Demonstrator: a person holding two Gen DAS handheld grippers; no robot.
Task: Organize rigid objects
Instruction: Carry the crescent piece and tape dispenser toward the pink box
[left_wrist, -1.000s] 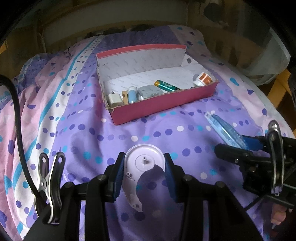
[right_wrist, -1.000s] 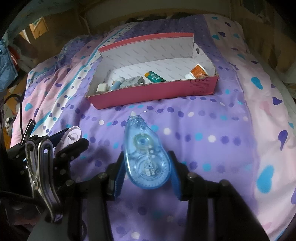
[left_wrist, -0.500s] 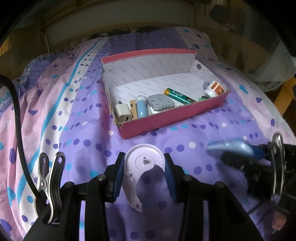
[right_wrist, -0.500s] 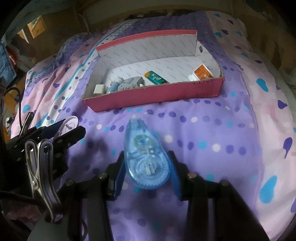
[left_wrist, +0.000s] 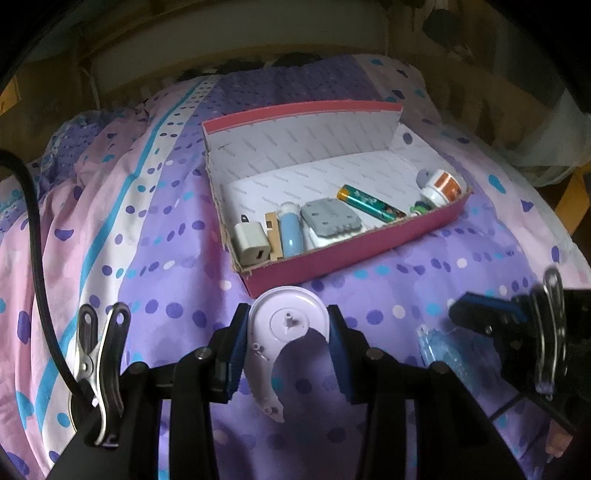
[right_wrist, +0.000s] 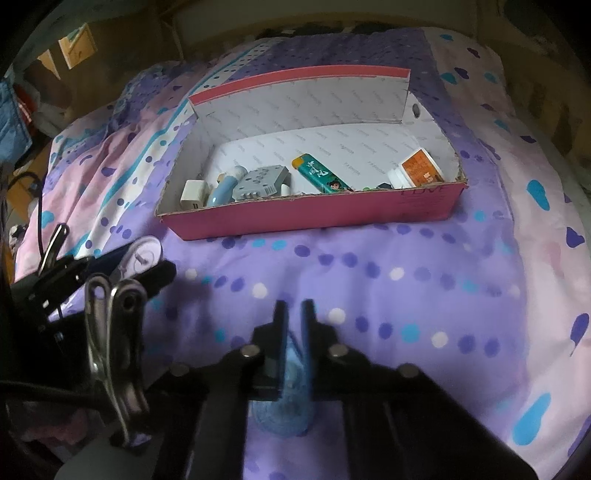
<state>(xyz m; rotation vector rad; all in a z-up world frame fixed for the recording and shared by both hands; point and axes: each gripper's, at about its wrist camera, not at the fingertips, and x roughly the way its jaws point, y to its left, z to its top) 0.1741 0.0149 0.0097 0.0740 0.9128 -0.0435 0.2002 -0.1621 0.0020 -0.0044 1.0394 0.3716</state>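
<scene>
White tape-dispenser shell (left_wrist: 286, 325) held between jaws of left gripper (left_wrist: 286, 347), just near of pink box (left_wrist: 369, 251) front wall. Blue correction-tape dispenser (right_wrist: 286, 398) pinched between narrow jaws of right gripper (right_wrist: 293, 332), hanging turned on edge, blurred. Box set on dotted purple bedspread (right_wrist: 406, 280), far from both grippers. Inside box: white charger (left_wrist: 251, 245), blue tube (left_wrist: 290, 232), grey block (left_wrist: 330, 218), green battery (left_wrist: 373, 203), orange-labelled roll (left_wrist: 441, 186).
</scene>
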